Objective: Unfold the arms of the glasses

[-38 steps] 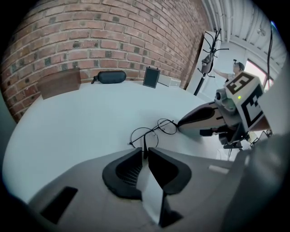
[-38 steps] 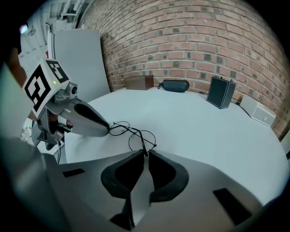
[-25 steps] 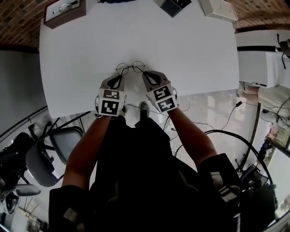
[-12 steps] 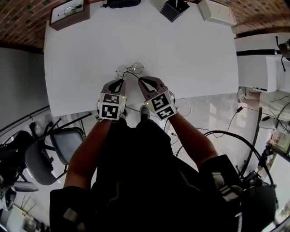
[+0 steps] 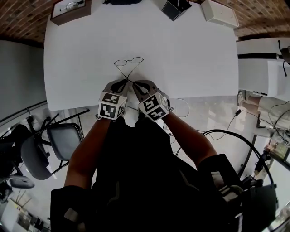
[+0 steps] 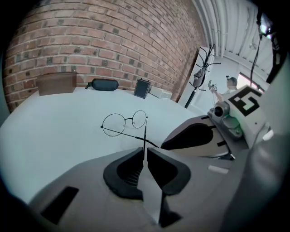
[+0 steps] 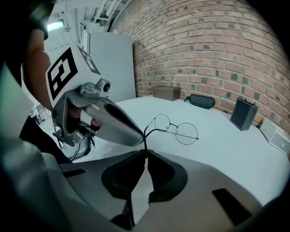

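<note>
Thin round wire glasses [image 5: 128, 60] lie on the white table [image 5: 195, 59], lenses away from me. Their two arms stick out toward me and cross in an X. My left gripper [image 5: 123, 83] is shut on the tip of the arm from the right-hand hinge. My right gripper [image 5: 134, 84] is shut on the tip of the other arm. The left gripper view has the glasses [image 6: 124, 123] just beyond the left gripper [image 6: 144, 156], with one arm running into its closed jaws. In the right gripper view, the right gripper [image 7: 146, 152] pinches a wire arm below the glasses [image 7: 176, 128].
Along the far edge stand a brown box [image 5: 69, 10], a dark glasses case [image 5: 120, 2], a small black box [image 5: 174, 7] and a white box [image 5: 219, 12]. A chair [image 5: 50, 145] stands left of me, and cables [image 5: 226, 136] lie on the floor to the right.
Both grippers have drawn back toward the near table edge and closer together. The glasses' arms, folded behind the lenses before, now reach out toward me and cross.
</note>
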A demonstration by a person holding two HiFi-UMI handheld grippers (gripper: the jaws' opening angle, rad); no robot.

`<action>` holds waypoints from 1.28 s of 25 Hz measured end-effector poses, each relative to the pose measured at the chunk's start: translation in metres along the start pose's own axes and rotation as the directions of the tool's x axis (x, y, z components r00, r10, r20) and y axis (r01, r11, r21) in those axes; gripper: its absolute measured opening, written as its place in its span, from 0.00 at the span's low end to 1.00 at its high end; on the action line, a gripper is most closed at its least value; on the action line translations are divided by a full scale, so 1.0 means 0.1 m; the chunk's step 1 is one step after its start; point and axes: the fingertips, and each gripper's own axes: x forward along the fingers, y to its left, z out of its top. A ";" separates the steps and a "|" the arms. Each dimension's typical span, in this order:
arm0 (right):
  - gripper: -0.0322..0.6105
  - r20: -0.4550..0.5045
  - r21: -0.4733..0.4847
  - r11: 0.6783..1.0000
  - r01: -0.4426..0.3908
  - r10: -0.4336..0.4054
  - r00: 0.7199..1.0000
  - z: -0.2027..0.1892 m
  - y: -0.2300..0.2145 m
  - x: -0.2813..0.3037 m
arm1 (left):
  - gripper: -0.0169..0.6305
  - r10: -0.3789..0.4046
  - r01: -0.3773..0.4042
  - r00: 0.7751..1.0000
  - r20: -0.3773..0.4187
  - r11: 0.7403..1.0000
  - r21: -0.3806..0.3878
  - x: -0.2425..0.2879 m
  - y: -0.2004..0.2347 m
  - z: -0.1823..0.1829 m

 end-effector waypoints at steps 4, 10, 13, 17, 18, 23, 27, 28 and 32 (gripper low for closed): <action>0.08 -0.028 -0.001 1.000 -0.021 0.021 0.999 -0.09 0.05 0.08 | 0.09 -0.048 0.047 0.999 -0.006 0.999 -0.012 0.06 -0.10 -0.08; 0.08 -0.058 0.009 1.000 -0.016 0.016 0.998 -0.16 0.01 0.18 | 0.12 -0.053 0.053 0.999 0.012 0.998 -0.016 0.00 -0.11 -0.11; 0.08 -0.060 0.026 1.000 -0.010 0.011 0.998 -0.19 -0.02 0.19 | 0.15 -0.040 0.040 0.999 0.022 0.999 -0.031 -0.03 -0.06 -0.09; 0.09 -0.069 0.037 0.998 -0.043 0.046 0.997 -0.19 0.02 0.20 | 0.16 0.008 -0.001 0.998 0.070 0.995 -0.104 -0.07 0.09 0.02; 0.09 -0.066 0.048 0.997 -0.054 0.057 0.996 -0.18 0.03 0.19 | 0.16 0.026 -0.012 0.995 0.097 0.991 -0.136 -0.09 0.13 0.08; 0.21 -0.011 0.226 0.974 -0.009 0.012 1.000 -0.03 -0.12 0.09 | 0.16 0.079 -0.054 0.989 0.127 0.981 -0.189 -0.11 0.26 0.24; 0.21 -0.008 0.370 0.928 0.056 -0.057 0.998 0.06 -0.32 0.08 | 0.16 0.110 -0.091 0.989 0.095 0.979 -0.183 -0.06 0.33 0.25; 0.21 -0.003 0.393 0.917 0.065 -0.069 0.998 0.09 -0.36 0.08 | 0.16 0.110 -0.092 0.990 0.091 0.979 -0.184 -0.04 0.33 0.26; 0.23 0.008 0.496 0.863 0.096 -0.115 0.993 0.20 -0.46 0.08 | 0.16 0.118 -0.103 0.990 0.075 0.980 -0.171 0.03 0.34 0.28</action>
